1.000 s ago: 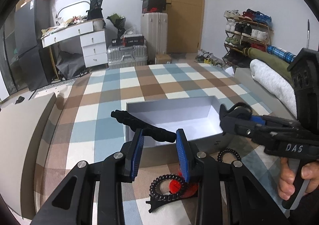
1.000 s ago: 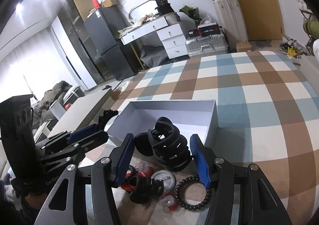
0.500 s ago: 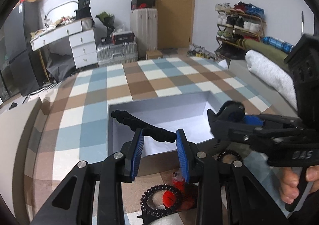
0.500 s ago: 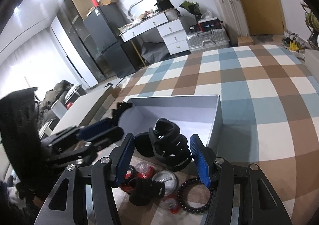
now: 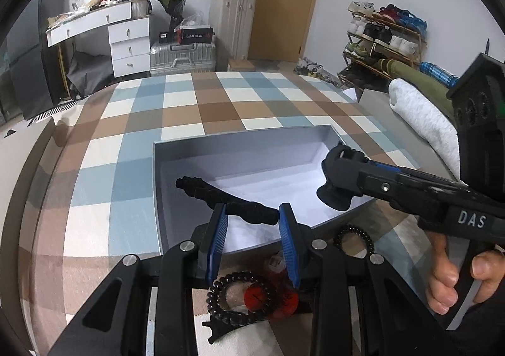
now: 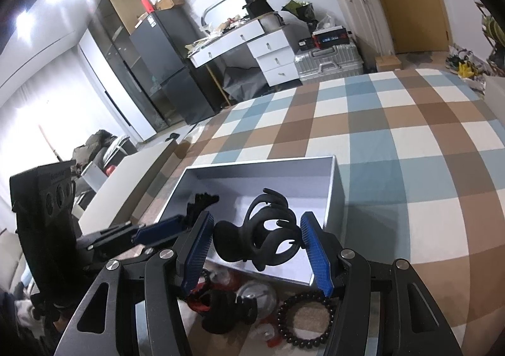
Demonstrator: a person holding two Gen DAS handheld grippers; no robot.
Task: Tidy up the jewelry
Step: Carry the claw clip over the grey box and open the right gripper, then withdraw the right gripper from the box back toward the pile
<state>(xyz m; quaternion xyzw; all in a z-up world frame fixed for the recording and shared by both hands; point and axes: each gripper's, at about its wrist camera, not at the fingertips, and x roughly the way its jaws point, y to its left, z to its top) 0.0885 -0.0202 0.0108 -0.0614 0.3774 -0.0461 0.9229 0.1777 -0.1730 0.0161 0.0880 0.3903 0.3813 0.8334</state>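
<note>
An open grey box (image 5: pixel 240 140) lies on the plaid cover. My left gripper (image 5: pixel 252 226) is shut on a long black hair clip (image 5: pixel 214 195), which reaches out over the box's near left part. The right gripper (image 6: pixel 255 245) is shut on a black claw clip (image 6: pixel 268 230) that hangs over the box's (image 6: pixel 262 163) near right corner. In the left wrist view the claw clip (image 5: pixel 339 179) shows at the right, with a hand (image 5: pixel 454 277) on the handle. Below both grippers lie a spiral hair tie (image 5: pixel 233 296), a red piece (image 5: pixel 262 296) and a dark bead bracelet (image 6: pixel 306 318).
A round silver case (image 6: pixel 255 293) and another black clip (image 6: pixel 221 308) lie in the pile before the box. A rolled white towel (image 5: pixel 419 116) lies at the cover's right edge. A white desk (image 5: pixel 104 28), suitcases (image 5: pixel 183 56) and a shoe rack (image 5: pixel 385 31) stand beyond.
Both grippers have come forward over the box, each still holding its clip. The claw clip now hangs above the box's inside instead of before its near wall.
</note>
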